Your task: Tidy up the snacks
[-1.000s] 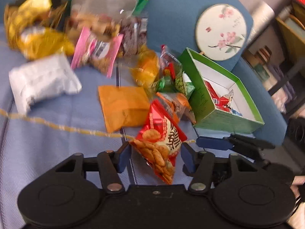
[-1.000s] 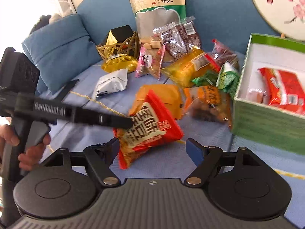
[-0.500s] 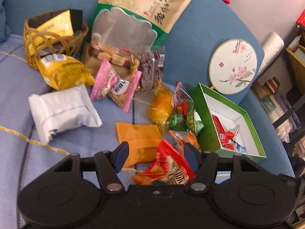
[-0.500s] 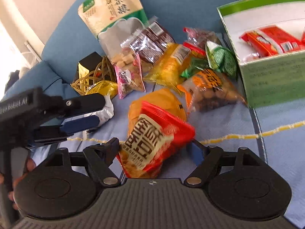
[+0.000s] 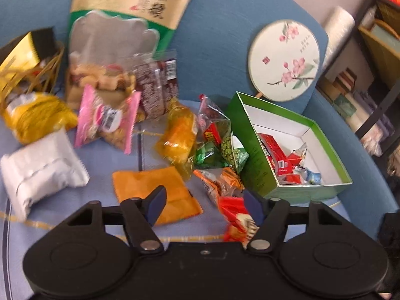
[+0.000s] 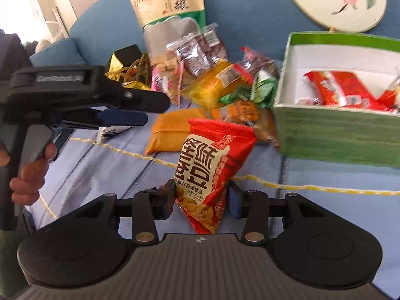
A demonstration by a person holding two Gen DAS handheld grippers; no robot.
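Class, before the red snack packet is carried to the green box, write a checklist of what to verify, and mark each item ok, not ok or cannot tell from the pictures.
1. Right claw on the red snack packet: ok. Its jaws have just been closing, and both pads now sit against the packet's lower end.
2. Grip firm enough to lift: cannot tell.
3. Left claw released: ok, jaws wide, having just been opening, with nothing gripped.
4. Green box open with room: ok, white floor shows beside the red packets inside.
5. Path to the box: not ok, an orange-brown packet lies against its near corner.
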